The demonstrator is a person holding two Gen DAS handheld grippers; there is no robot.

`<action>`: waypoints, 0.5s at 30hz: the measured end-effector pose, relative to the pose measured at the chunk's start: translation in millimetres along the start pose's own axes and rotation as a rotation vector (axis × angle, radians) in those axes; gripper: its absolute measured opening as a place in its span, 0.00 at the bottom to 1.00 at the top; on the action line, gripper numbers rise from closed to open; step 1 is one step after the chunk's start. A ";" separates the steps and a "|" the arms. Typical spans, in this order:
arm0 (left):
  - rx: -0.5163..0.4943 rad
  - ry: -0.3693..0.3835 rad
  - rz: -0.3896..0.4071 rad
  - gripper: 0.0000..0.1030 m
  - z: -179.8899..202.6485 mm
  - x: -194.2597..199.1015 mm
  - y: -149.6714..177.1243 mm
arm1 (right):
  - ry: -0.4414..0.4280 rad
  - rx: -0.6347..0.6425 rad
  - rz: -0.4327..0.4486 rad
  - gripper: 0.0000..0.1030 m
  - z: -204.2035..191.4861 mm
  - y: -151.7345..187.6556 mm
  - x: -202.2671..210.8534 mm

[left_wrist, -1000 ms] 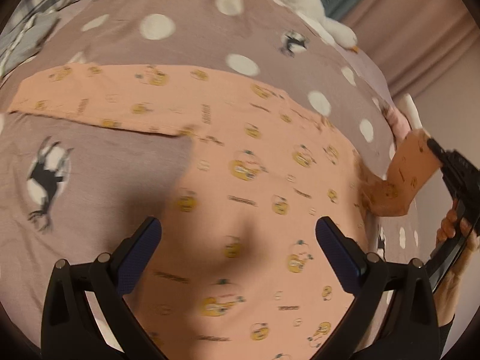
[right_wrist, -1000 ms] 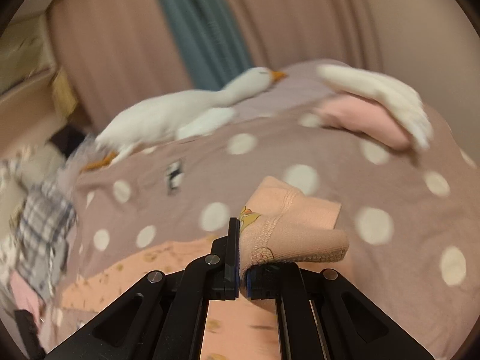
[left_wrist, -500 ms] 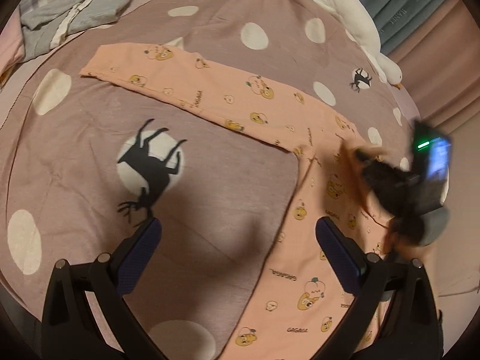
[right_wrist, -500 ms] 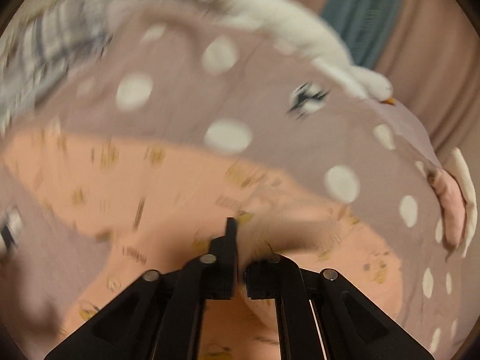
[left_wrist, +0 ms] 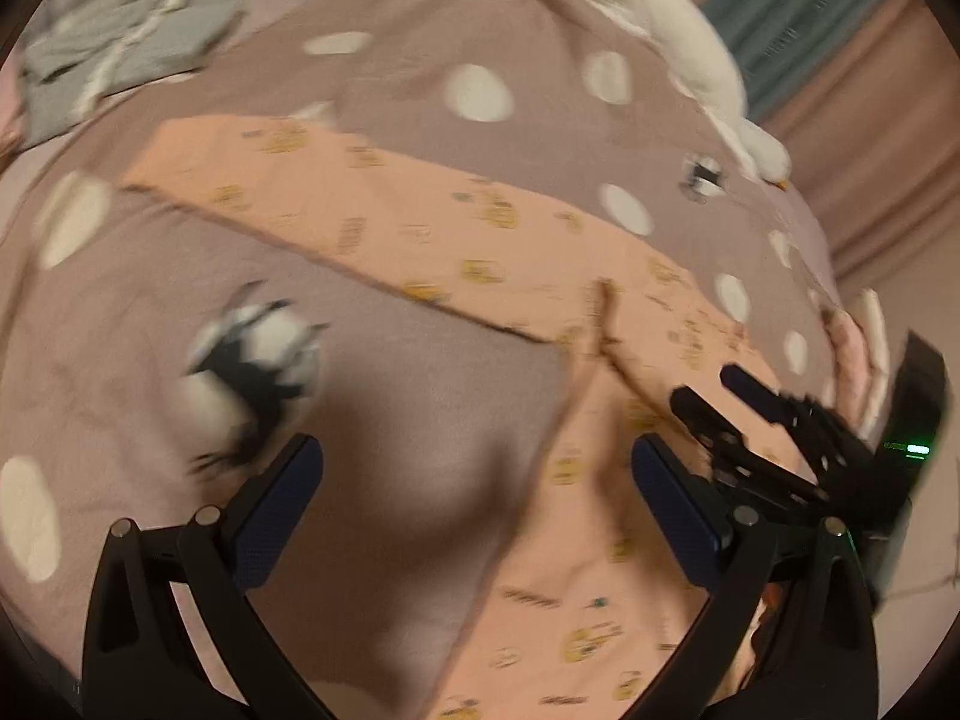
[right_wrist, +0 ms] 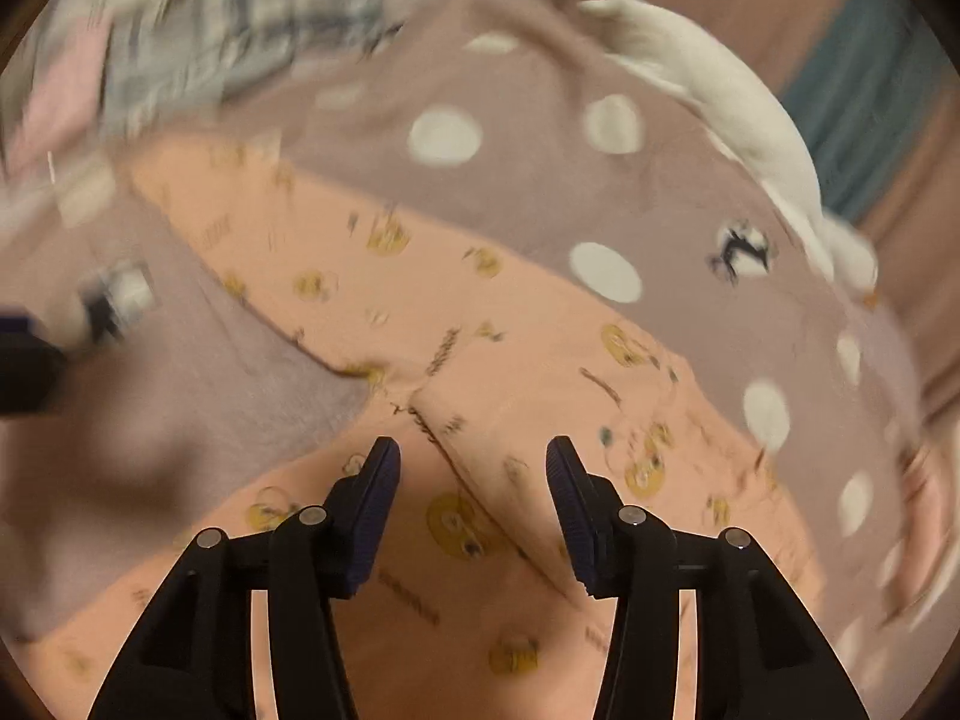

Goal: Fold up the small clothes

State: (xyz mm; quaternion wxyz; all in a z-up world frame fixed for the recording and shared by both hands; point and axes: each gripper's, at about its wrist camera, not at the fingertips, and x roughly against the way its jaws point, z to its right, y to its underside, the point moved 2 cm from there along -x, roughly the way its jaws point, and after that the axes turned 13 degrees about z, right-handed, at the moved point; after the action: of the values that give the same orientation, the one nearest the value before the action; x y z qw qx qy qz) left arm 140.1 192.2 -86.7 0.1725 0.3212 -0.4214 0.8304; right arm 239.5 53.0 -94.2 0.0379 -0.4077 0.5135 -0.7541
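Letting go a moment after I carried the lifted corner across, my right gripper is opening its jaws with nothing pinched, and the peach pyjama pants now lie folded over near the middle of the spotted bedspread. My left gripper hangs wide and empty, ready for the next fold. No containers are in view.

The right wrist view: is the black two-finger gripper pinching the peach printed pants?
No, the right gripper has its jaws opening, with nothing between them, above the peach printed pants lying on the bed.
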 end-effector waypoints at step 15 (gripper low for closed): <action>-0.061 0.354 -0.189 0.52 124.7 -134.4 -5.1 | 0.017 -0.697 0.126 0.48 106.6 118.4 96.8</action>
State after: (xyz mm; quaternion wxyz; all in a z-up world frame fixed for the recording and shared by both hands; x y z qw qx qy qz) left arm 290.0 92.0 -120.2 0.3306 0.2029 -0.3776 0.8408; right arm 202.1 -128.0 -118.9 -0.0615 -0.3576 0.7644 -0.5329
